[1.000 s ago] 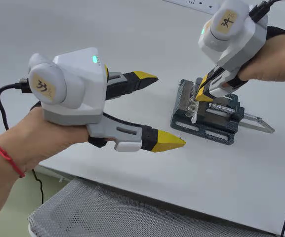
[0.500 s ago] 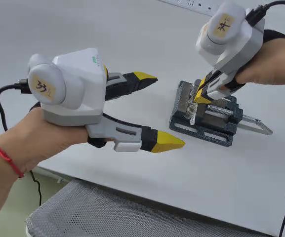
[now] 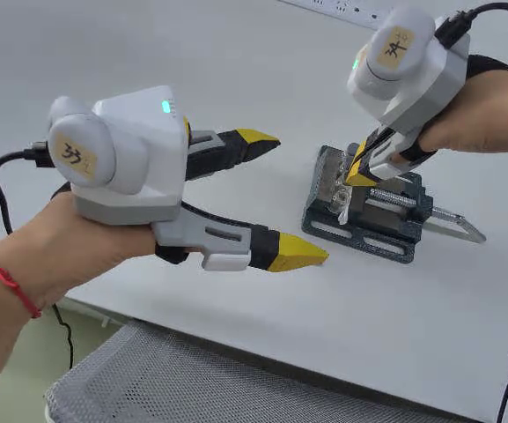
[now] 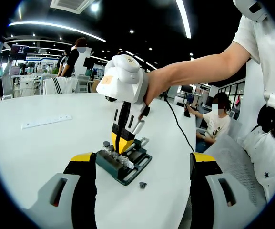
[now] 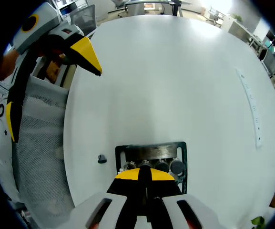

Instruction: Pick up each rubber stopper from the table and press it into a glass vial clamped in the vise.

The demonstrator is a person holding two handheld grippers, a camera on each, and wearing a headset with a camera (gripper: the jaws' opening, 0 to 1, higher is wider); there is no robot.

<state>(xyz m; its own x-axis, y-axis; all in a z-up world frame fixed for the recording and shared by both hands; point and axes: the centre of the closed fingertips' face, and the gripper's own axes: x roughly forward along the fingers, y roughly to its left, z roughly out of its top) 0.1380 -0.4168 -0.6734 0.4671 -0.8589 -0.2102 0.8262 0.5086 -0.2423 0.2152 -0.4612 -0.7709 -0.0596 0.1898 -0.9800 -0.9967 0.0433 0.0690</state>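
Note:
A dark vise (image 3: 386,231) stands on the white table (image 3: 236,70) and clamps a row of glass vials (image 3: 342,190). My right gripper (image 3: 359,174) points down onto the vials, its yellow tips shut together; whether anything sits between them is hidden. In the right gripper view the shut tips (image 5: 144,174) rest at the vial row (image 5: 161,165), and one vial carries a grey stopper (image 5: 177,166). A loose dark stopper (image 5: 102,159) lies on the table beside the vise (image 5: 120,153); it is also near the vise (image 4: 138,168) as a stopper (image 4: 142,184). My left gripper (image 3: 280,196) hovers open and holds nothing, left of the vise.
A white power strip (image 3: 342,7) lies at the table's far edge. A grey mesh chair (image 3: 192,379) stands below the near edge. Cables trail from both grippers. People and desks stand in the background (image 4: 73,52).
My right gripper has shifted and tilted slightly over the vials; the left gripper has stayed put and open.

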